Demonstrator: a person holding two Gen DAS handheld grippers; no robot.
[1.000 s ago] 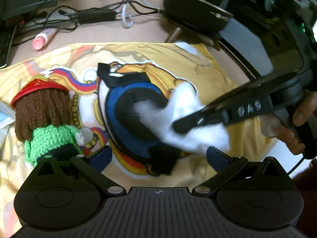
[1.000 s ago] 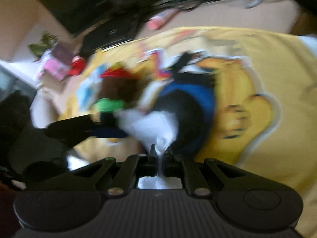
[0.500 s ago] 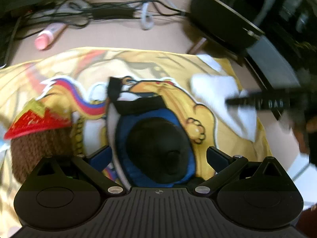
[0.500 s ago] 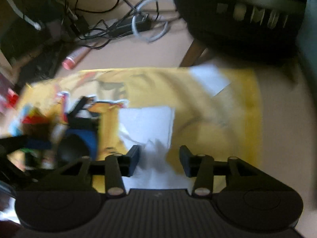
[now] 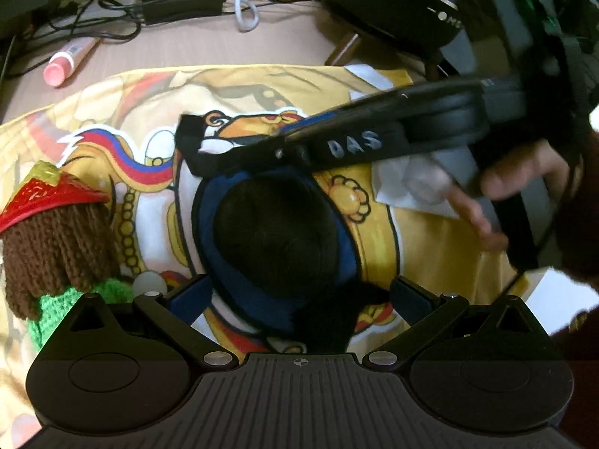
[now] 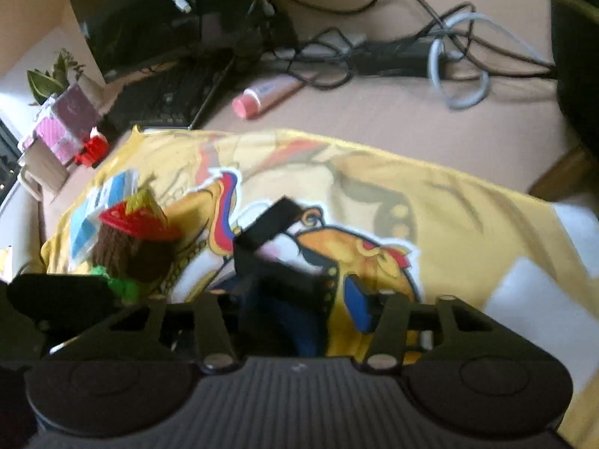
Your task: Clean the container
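The container [image 5: 280, 239] is a blue pouch with a black inside and a black flap [image 5: 192, 138], lying on a yellow printed cloth [image 5: 430, 254]. My left gripper [image 5: 301, 295] is open, its fingers standing on either side of the pouch's near end. My right gripper [image 5: 288, 147] reaches in from the right across the pouch's far rim. In the right wrist view its jaws are closing with the black flap [image 6: 277, 258] between them, and the right gripper [image 6: 299, 295] looks parted there. A white tissue [image 5: 408, 183] lies on the cloth under the right hand.
A knitted doll [image 5: 56, 239] with a red hat stands close to the left of the pouch. Behind the cloth lie a pink tube [image 5: 69, 61], tangled cables [image 5: 179, 3] and a black round device [image 5: 389, 3]. A keyboard [image 6: 168, 97] and a mug [image 6: 41, 164] sit at far left.
The right gripper carried the white tissue out of the pouch to the right, let it go on the cloth and swung back over the pouch. The left gripper came closer to the pouch.
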